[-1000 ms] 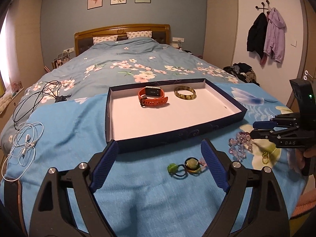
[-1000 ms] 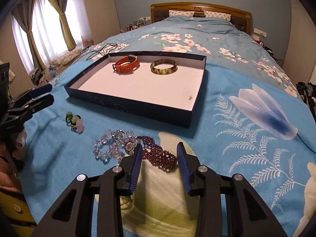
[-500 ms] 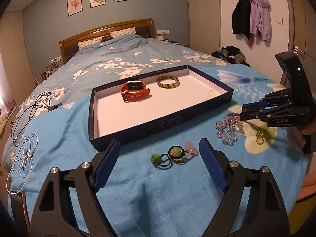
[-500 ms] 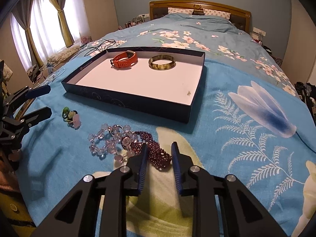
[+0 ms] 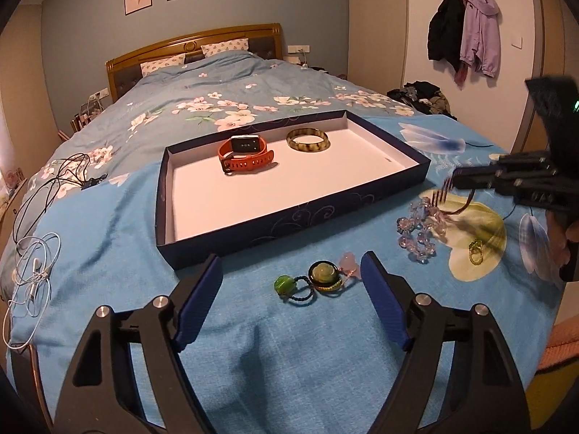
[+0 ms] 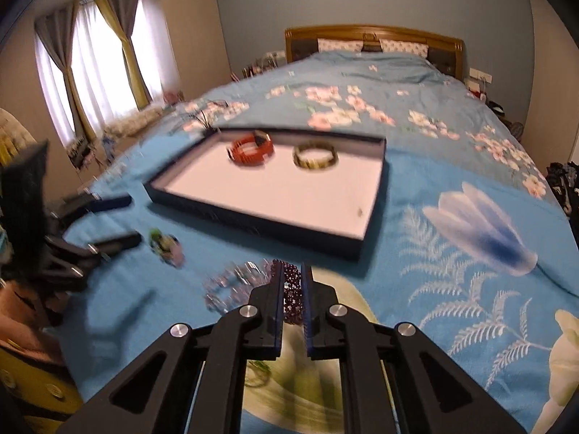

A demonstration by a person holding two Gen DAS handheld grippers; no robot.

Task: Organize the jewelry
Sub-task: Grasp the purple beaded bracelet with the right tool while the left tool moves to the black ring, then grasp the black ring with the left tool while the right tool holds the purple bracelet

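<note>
Blue-padded left gripper (image 5: 291, 298), lower centre, open around hair ties (image 5: 312, 281). Right gripper (image 6: 292, 289) just closed on purple bracelet (image 6: 291, 291), low centre, near tray (image 6: 376, 181). Could snag clear beads (image 6: 226, 285), dragging them along.

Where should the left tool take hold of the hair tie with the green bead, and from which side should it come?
Grip the black elastic loop of the hair tie with the green bead, not the round bead, which could slip. It lies flat on the bedspread, just ahead of the open left tool, so come from above and the near side, with one finger on each side of the loop. Keep clear of the yellow-green charm that touches it.
</note>
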